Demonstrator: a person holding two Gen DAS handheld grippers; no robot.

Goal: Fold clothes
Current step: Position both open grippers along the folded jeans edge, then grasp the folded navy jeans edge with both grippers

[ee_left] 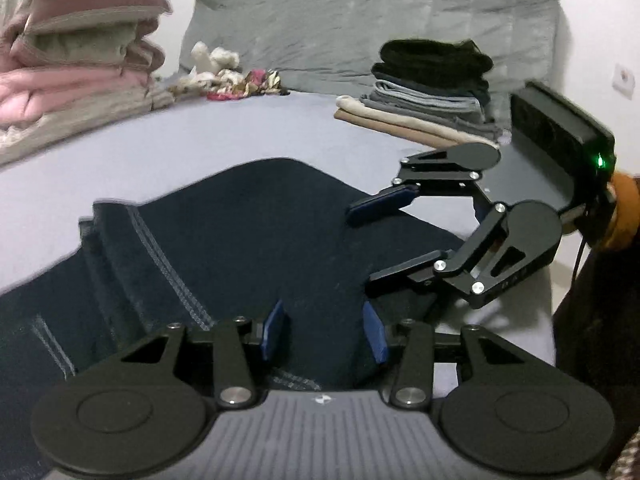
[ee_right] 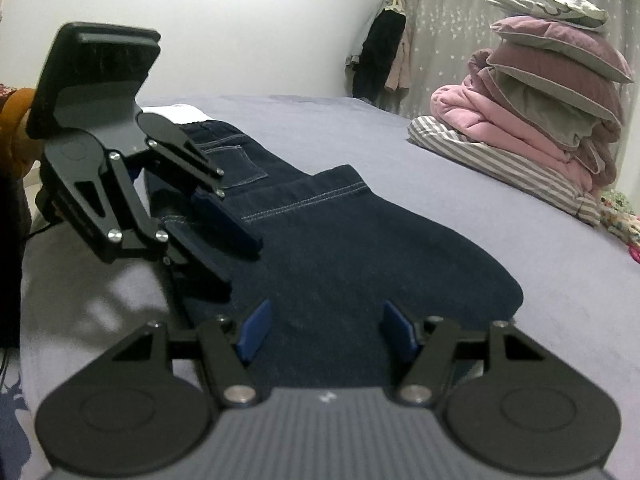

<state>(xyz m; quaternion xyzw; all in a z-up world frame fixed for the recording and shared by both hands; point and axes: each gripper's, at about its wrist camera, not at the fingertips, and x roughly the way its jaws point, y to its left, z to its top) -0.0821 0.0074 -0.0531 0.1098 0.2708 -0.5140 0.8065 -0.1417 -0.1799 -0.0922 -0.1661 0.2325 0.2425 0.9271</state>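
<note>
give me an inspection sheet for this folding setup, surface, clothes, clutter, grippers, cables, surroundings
Surface: bed with a grey-lilac sheet.
Job's things: dark jeans lying folded over; folded clothes stack at the far side.
Clutter: floral fabric heap; pile of pillows and pink bedding.
Grippers: left gripper open above the jeans; right gripper open above the jeans.
Cables: black cable behind the right gripper.
Surroundings: white wall, starred curtain, hanging clothes.

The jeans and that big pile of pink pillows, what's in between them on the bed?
Nothing but bare purple-grey bedsheet lies between the jeans and the pillow pile. The right wrist view shows that stretch best.
</note>
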